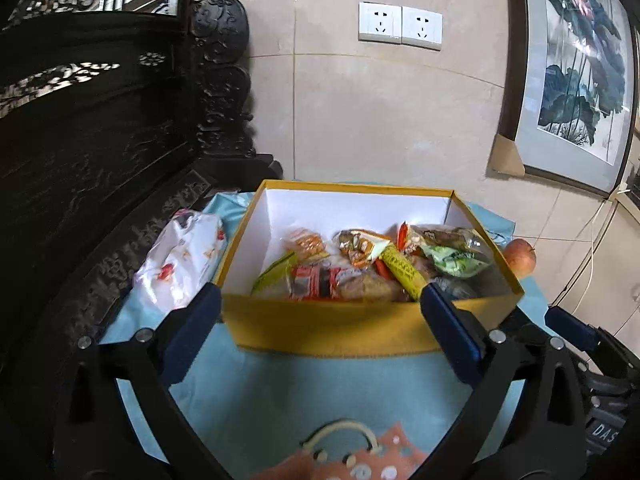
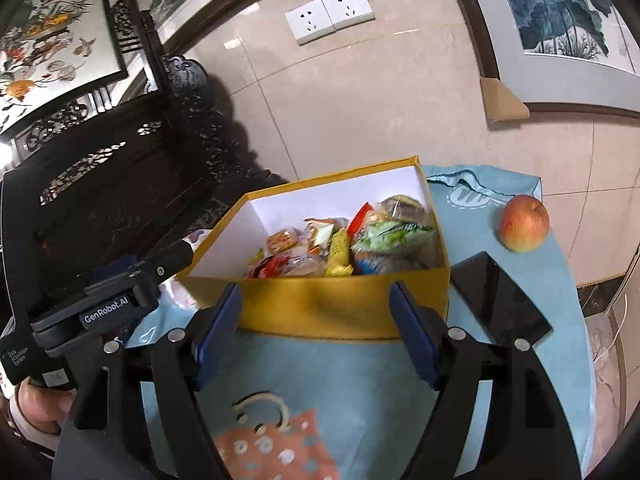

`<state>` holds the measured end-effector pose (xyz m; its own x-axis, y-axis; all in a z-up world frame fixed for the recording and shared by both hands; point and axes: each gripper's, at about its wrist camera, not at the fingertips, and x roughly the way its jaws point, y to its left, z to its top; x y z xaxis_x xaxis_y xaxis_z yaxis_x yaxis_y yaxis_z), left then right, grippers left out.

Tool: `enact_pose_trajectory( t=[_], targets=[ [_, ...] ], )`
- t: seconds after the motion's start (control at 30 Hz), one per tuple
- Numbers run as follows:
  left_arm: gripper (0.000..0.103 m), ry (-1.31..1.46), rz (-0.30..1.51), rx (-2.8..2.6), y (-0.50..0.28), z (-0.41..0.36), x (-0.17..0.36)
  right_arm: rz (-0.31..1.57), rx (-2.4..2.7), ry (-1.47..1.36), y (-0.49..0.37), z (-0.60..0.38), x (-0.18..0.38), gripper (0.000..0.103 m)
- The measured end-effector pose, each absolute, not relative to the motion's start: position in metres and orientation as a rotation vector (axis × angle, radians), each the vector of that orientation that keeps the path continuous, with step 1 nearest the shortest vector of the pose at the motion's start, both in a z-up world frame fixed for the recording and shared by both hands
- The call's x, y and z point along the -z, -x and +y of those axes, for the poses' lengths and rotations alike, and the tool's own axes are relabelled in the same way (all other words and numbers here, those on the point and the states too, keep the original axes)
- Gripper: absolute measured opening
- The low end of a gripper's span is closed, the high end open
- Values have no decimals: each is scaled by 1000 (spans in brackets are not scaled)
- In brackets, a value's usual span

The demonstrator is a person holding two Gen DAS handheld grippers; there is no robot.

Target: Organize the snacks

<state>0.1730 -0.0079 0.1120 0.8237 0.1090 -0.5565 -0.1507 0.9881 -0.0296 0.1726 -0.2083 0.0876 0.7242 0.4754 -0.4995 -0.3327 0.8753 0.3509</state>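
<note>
We see a yellow box (image 1: pixel 320 328) with a white interior standing on a light blue cloth (image 1: pixel 320 396) that covers the table. The wrapped snacks (image 1: pixel 360 264) lie piled inside the box, mostly toward its near and right side; the far left corner of the white floor is bare.

The left gripper (image 1: pixel 320 296) has its jaws spread wide, the blue pads framing the near wall of the box from either side. We see nothing between them, and we cannot tell whether the tips touch the wall.

The right gripper (image 2: pixel 318 300) also stands open, its pads apart in front of the near wall of the box, with nothing clamped. In the right wrist view the body of the left gripper sits at the left edge, with a hand (image 2: pixel 36 404) gripping its handle.

Left of the box we note a white plastic bag (image 1: pixel 180 260) with red print. On the right lie a dark phone (image 2: pixel 500 300), just beside the box, and an apple (image 2: pixel 524 222) farther back. Near the cameras rests an orange dotted pouch (image 2: pixel 276 448) with a cream handle.

Behind, we note a carved dark wooden screen (image 1: pixel 100 120) and two wall sockets (image 1: pixel 400 26).
</note>
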Motion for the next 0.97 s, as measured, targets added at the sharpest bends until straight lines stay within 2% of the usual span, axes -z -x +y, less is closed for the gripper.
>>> enact_pose_trajectory(
  t=[0.67,0.73,0.77,0.97],
  targets=[
    [101,14,555,-115,-107,-18,-112,570,-490,-220,-119,-201,-96,77],
    [101,18,548,-109,-103,-18,-113,564,-482,-221,-117,-202,-96,92],
    [101,19,545,-112,-102,-18,-114,552,-467,-226,-115,-203,-96,95],
    [101,29,538,-124,-98,-15,-115,564,-454,-239,-113,-207,-95,98]
  ],
)
